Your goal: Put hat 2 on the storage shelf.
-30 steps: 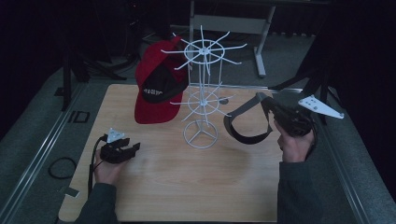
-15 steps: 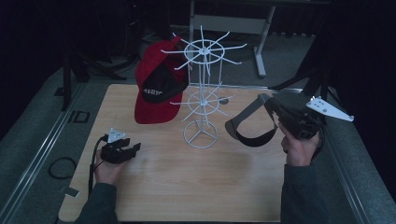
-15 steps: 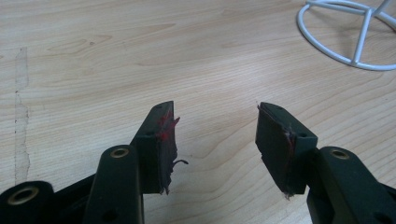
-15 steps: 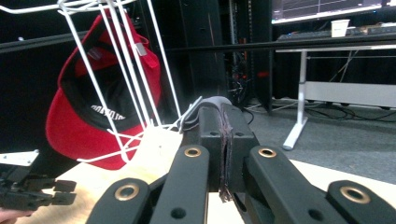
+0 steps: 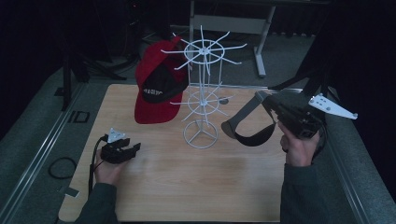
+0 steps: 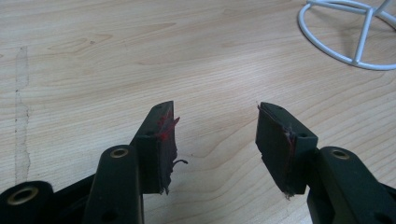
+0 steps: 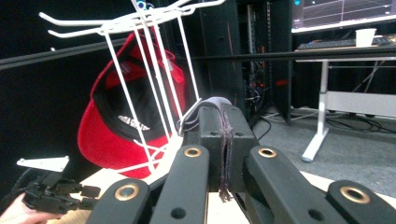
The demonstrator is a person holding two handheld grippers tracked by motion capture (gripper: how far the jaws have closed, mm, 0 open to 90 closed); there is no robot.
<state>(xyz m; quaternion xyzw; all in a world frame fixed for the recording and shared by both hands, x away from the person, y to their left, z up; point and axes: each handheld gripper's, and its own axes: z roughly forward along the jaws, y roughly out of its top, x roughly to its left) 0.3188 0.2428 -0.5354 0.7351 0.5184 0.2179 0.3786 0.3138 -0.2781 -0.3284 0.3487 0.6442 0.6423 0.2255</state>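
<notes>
A white wire rack (image 5: 201, 93) stands mid-table, and a red cap (image 5: 156, 91) hangs on its left side. To the rack's right, my right gripper (image 5: 264, 100) is shut on a dark cap (image 5: 250, 126) and holds it above the table. The right gripper view has the right gripper (image 7: 223, 116) with jaws pressed together on grey fabric (image 7: 215, 101), with the rack (image 7: 144, 46) and red cap (image 7: 121, 126) beyond. My left gripper (image 5: 133, 149) rests low on the table at the front left. It is open (image 6: 215, 135) with nothing between the fingers.
The wooden table (image 5: 187, 182) has bare room in front of the rack's ring base (image 6: 345, 28). A desk frame (image 5: 261, 28) stands behind the table on the grey floor. A black cable loop (image 5: 60, 167) lies off the table's left edge.
My right gripper has shifted slightly to the right with the dark cap. The left gripper has stayed put.
</notes>
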